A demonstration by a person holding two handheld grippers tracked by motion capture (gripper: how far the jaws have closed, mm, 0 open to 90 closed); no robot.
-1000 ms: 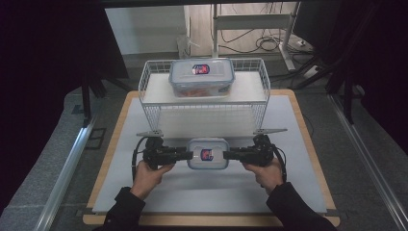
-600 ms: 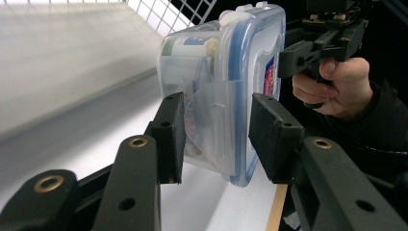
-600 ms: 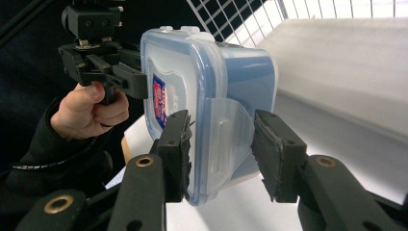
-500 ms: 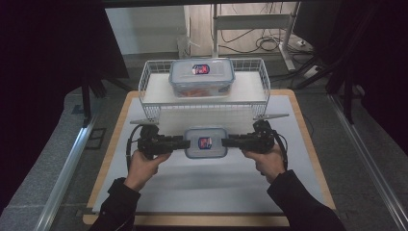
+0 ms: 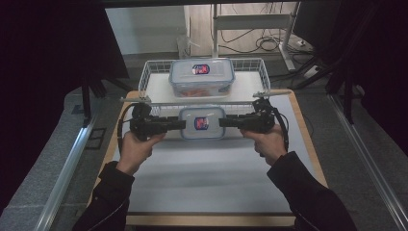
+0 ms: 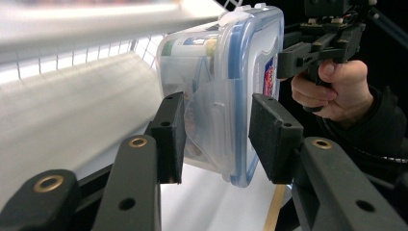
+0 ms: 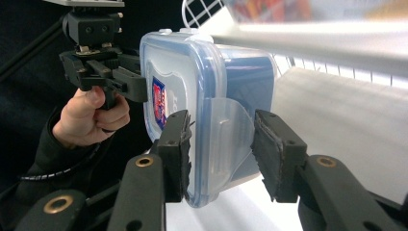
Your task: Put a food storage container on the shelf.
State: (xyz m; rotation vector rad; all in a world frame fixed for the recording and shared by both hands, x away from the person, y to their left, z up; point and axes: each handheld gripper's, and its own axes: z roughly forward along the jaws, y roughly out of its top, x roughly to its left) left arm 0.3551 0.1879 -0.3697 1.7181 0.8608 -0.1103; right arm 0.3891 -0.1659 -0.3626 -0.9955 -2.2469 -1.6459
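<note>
Two claws grip one small lidded container [image 5: 202, 123], one at each short end, holding it clear of the white table [image 5: 202, 178]. Left claw [image 5: 179, 124]: jaws closed on the container's left end, astride the lid's clear latch flap. Right claw [image 5: 225, 122]: jaws closed likewise on the right end. The container sits level, just in front of the wire basket [image 5: 262, 72], in which a larger lidded container [image 5: 202, 77] rests.

Small box [image 5: 202, 123] before basket [image 5: 153, 72] (big box [image 5: 202, 77] inside)
</note>
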